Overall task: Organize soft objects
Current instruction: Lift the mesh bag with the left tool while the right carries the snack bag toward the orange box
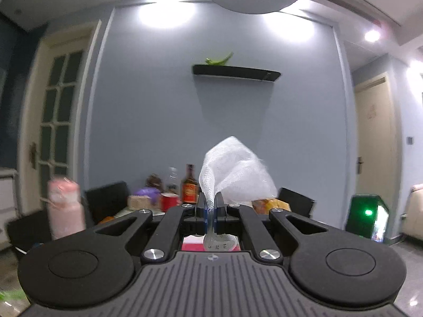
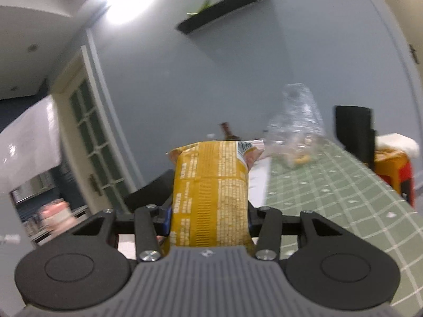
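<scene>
Nearest our left lens, the left tongs (image 1: 210,206) are pinched narrow on a corner of a white mesh cloth (image 1: 235,174), which billows up and to the right of the fingers at frame centre, lifted clear of the worktop (image 1: 124,212). Below it, at lower centre, something red and white shows between the linkages; we cannot tell what it is.

Closest in the right view, the right tongs (image 2: 208,211) grip a yellow snack bag (image 2: 211,185) across its width. Its long axis runs straight away from the camera, along the fingers, and its far end pokes up at mid-frame above the green checked worktop (image 2: 330,192). A crumpled clear plastic bag (image 2: 298,129) sits further along that worktop, upper right of the snack bag and well apart from it.

We judge both soft items are mid-carry, each already in its own tongs, so neither needs reaching for. What matters next is where each gets put down, and no bin or target is clear in either view.
</scene>
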Tool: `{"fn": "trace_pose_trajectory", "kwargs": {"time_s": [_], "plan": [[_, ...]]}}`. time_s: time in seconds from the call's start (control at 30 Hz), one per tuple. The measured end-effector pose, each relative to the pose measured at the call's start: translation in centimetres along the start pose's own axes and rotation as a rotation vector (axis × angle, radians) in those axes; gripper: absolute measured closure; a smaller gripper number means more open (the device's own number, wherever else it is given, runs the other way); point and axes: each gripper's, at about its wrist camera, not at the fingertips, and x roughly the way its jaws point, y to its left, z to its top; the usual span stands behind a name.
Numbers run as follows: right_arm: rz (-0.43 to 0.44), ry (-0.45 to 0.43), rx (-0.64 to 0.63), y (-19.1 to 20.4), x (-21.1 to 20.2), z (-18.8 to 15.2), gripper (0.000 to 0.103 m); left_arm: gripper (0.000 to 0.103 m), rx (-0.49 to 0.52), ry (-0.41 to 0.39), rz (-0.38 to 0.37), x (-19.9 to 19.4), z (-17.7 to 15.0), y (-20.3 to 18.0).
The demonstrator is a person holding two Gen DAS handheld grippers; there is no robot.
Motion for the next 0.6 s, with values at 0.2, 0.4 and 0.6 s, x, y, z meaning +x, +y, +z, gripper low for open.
{"fn": "trace_pose_trajectory", "kwargs": {"time_s": [0.2,0.4,0.6], "plan": [[0.066,0.023,-0.038,4.7,1.0,-0.3,0.057,0.099,-0.019,0.019,0.133,1.9,0.0,2.5],[0.1,-0.053,-0.034,8.6,2.2,-0.9,0.057,0.098,-0.209,0.2,0.043,5.8,-1.4,7.2],[0.093,-0.083,-0.037,10.2,4.3,-3.4,0.057,0.098,-0.208,0.277,0.197,9.6,-3.1,9.8]]}}
